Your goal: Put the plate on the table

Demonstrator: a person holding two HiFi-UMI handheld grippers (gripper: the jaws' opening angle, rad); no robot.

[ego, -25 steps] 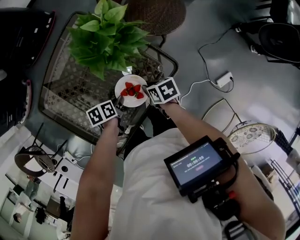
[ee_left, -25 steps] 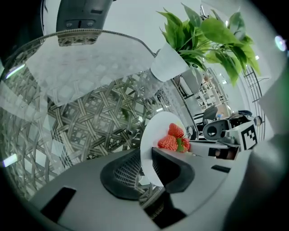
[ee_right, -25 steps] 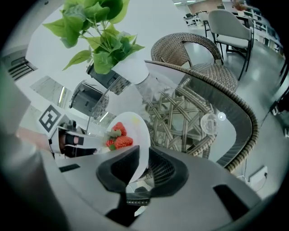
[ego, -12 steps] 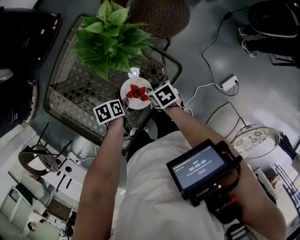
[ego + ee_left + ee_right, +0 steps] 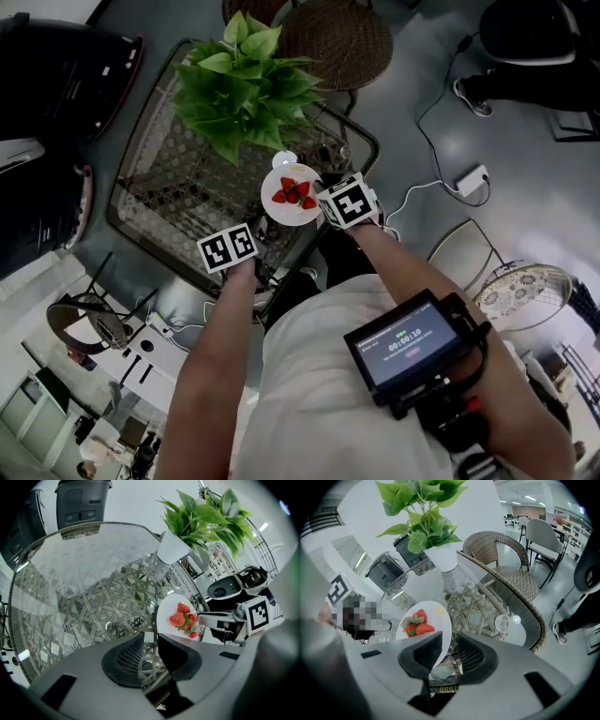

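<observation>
A white plate (image 5: 292,195) with several strawberries (image 5: 292,193) hangs over the near right edge of the glass-topped wicker table (image 5: 178,178). My right gripper (image 5: 325,201) is shut on the plate's rim (image 5: 439,634); the strawberries (image 5: 417,624) lie to the left of its jaws. I cannot tell whether the plate touches the glass. My left gripper (image 5: 236,240) is beside the plate, lower left, with its jaws almost together and nothing between them. In its view the plate (image 5: 168,612) lies ahead to the right, with the right gripper (image 5: 204,618) on its far side.
A leafy plant (image 5: 248,89) in a white pot (image 5: 172,548) stands on the table just beyond the plate. A wicker chair (image 5: 333,37) is at the table's far side. A power strip (image 5: 472,178) and cables lie on the floor to the right. A small clear round thing (image 5: 502,623) sits near the table edge.
The plate and the right gripper have moved up and right in the head view, nearer the plant. The left gripper followed but now sits slightly farther from the plate.
</observation>
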